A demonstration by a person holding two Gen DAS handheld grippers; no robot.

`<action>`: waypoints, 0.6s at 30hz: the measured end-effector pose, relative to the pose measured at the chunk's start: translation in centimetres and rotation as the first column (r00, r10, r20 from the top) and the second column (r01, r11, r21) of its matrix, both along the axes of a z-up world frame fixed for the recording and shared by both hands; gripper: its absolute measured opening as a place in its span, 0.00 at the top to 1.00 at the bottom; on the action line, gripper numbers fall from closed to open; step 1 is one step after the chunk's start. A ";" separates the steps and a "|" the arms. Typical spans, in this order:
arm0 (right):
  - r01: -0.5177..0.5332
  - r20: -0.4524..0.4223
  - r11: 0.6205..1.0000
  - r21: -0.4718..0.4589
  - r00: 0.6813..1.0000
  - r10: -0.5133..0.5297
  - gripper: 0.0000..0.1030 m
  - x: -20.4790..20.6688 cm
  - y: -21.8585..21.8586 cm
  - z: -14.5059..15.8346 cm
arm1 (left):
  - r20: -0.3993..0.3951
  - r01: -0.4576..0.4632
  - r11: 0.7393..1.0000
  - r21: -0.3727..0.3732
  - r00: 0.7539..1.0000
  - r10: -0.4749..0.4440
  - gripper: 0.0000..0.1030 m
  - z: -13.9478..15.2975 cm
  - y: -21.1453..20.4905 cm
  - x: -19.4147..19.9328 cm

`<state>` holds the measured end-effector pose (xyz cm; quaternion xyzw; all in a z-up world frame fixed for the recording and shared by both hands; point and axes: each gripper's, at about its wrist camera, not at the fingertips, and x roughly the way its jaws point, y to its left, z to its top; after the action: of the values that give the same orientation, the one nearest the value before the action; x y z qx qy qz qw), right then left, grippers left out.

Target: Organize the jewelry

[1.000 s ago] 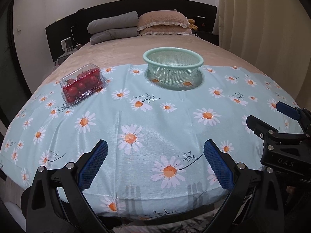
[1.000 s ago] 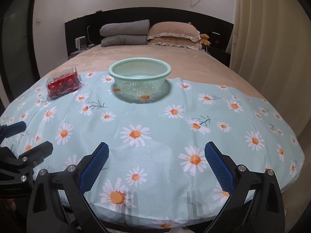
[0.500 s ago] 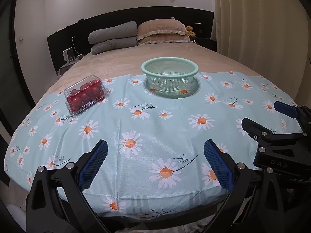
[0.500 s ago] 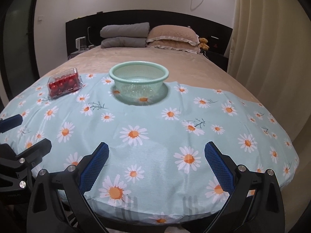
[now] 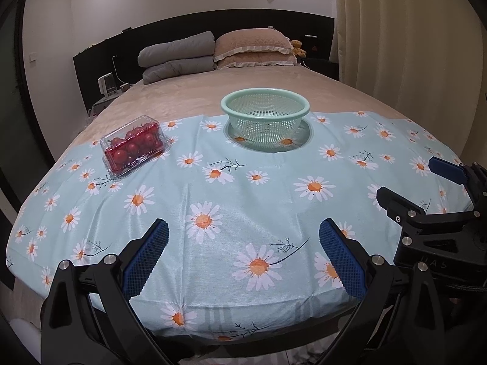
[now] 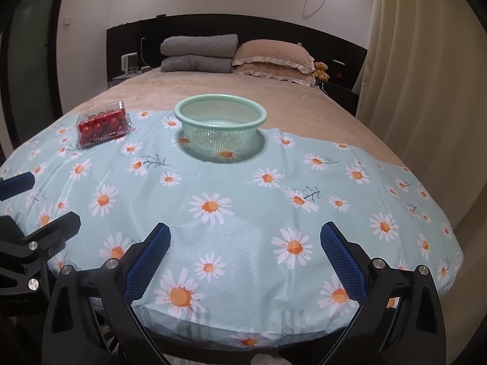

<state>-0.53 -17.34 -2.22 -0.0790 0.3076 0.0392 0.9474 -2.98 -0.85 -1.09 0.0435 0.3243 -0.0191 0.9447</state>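
Fingers (image 5: 146,255) apart, clear clamshell (image 5: 134,146) of red balls, closed.

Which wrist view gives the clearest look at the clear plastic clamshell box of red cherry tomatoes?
The left wrist view: the clear plastic clamshell box of red cherry tomatoes appears larger and nearer, so single tomatoes and the closed lid show. In the right wrist view the box sits smaller, far toward the left edge of the daisy-print cloth, but is unblocked.
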 end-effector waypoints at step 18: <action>-0.008 0.013 1.000 -0.025 1.000 0.008 0.08 -1.1 0.1 0.2 | 0.000 -0.001 1.000 -0.002 1.000 0.001 0.06 0.2 -0.1 -0.7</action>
<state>-1.60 -17.28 -2.00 -0.0925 0.3017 0.0387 0.9481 -3.64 -0.95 -0.92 0.0423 0.3245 -0.0189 0.9448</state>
